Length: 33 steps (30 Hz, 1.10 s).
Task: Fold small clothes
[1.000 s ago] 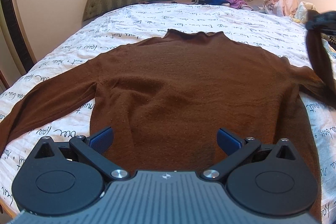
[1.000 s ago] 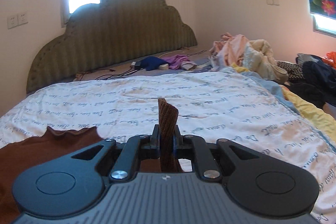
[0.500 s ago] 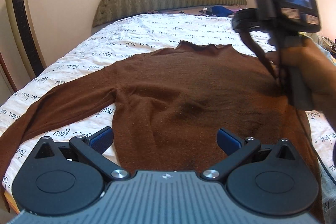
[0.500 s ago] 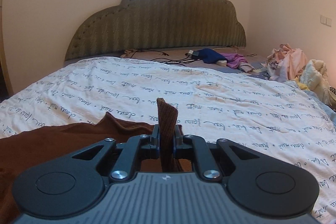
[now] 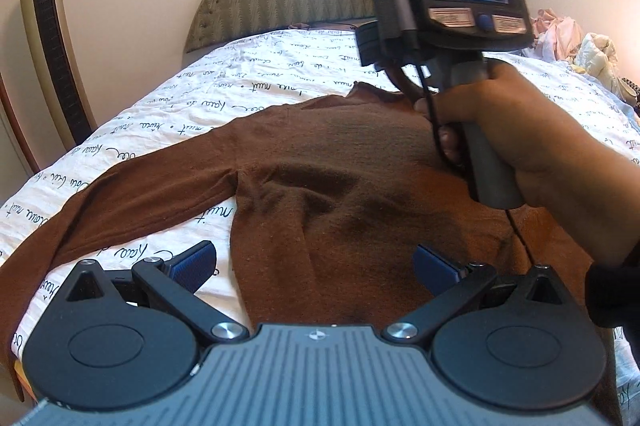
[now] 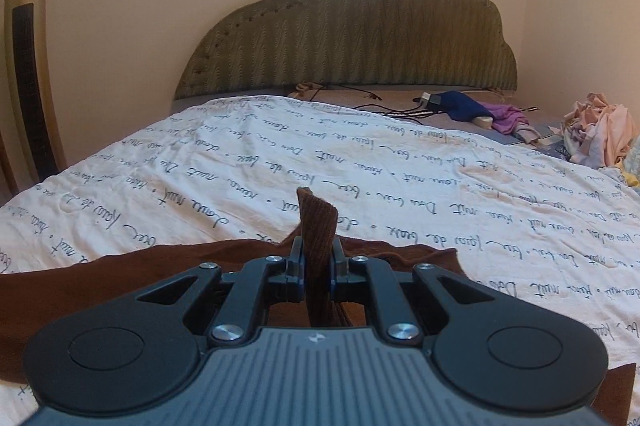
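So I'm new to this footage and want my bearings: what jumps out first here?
A brown sweater lies spread flat across the white script-printed bedspread, one sleeve stretched out to the left. The right gripper is shut on a strip of the sweater's cuff, while the left gripper hangs open above the hem. Behind stands a green scalloped headboard.

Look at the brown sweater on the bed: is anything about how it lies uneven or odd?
Yes. The brown sweater lies lopsided: its left sleeve stretches out flat, while the right gripper pinches the other cuff upright.
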Motion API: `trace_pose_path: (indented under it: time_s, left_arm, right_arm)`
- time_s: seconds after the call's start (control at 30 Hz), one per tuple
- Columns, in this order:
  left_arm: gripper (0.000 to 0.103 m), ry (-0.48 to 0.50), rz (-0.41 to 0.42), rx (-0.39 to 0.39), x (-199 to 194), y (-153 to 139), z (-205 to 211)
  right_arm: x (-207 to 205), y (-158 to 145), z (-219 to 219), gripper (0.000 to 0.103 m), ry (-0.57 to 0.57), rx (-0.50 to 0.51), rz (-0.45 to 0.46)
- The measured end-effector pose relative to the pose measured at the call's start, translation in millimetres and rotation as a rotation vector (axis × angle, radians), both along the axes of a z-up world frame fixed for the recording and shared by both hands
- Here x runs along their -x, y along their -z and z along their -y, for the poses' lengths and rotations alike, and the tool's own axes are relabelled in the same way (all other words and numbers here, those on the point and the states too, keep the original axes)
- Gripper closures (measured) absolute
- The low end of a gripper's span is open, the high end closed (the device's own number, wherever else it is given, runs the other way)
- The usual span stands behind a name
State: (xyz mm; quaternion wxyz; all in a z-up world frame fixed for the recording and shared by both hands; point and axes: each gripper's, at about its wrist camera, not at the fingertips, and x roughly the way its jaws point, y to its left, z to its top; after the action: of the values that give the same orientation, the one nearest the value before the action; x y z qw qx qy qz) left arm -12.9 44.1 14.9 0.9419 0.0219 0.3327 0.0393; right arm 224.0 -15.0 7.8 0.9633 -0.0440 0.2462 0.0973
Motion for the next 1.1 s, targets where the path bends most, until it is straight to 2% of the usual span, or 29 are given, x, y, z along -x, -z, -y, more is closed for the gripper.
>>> trace_pose_path:
  time_s: [0.2, 0.27, 0.3, 0.37, 0.4, 0.43, 0.57, 0.63, 0.67, 0.73, 0.8, 0.97, 1.1]
  left_arm:
    - [0.000, -0.005, -0.007, 0.003, 0, 1, -2]
    - [0.000, -0.004, -0.010, 0.000, -1, 2, -1]
    - [0.000, -0.004, -0.014, -0.001, -2, 3, 0]
    - [0.000, -0.005, -0.021, -0.001, -3, 4, 0]
    - [0.000, -0.007, -0.023, 0.001, -3, 4, 0]
    - [0.000, -0.009, -0.023, 0.003, -3, 4, 0]
    - [0.000, -0.020, -0.024, 0.011, -5, 4, -2]
    - [0.000, -0.024, -0.023, 0.015, -5, 4, -2]
    - [0.000, -0.026, -0.022, 0.015, -5, 3, -2]
    - [0.000, -0.029, -0.018, 0.009, -4, 3, -2]
    - [0.000, -0.042, -0.007, 0.004, -3, 1, -4]
    - [0.000, -0.124, -0.002, -0.009, 0, -2, -24]
    - [0.000, -0.216, 0.001, -0.078, 3, -2, -50]
  right_arm:
    - [8, 0, -34, 0.092, -0.105, 0.012, 0.031]
    - [6, 3, -41, 0.091, -0.135, 0.010, 0.007]
    - [3, 7, -43, 0.086, -0.146, 0.007, -0.028]
    - [-5, 16, -43, 0.057, -0.168, -0.005, -0.106]
    - [-8, 22, -41, 0.031, -0.174, -0.018, -0.155]
    - [-9, 26, -36, 0.026, -0.178, -0.046, -0.180]
    - [-3, 28, -8, 0.027, -0.220, -0.242, -0.233]
    - [-5, 30, 3, 0.027, -0.205, -0.312, -0.282]
    - [-9, 35, 3, 0.027, -0.200, -0.302, -0.321]
    - [-17, 47, -3, 0.027, -0.188, -0.212, -0.414]
    - [-11, 50, -5, 0.027, -0.175, -0.153, -0.375]
    - [5, 33, 2, 0.027, -0.217, -0.206, -0.303]
    - [23, 20, -9, 0.027, -0.249, -0.100, -0.221]
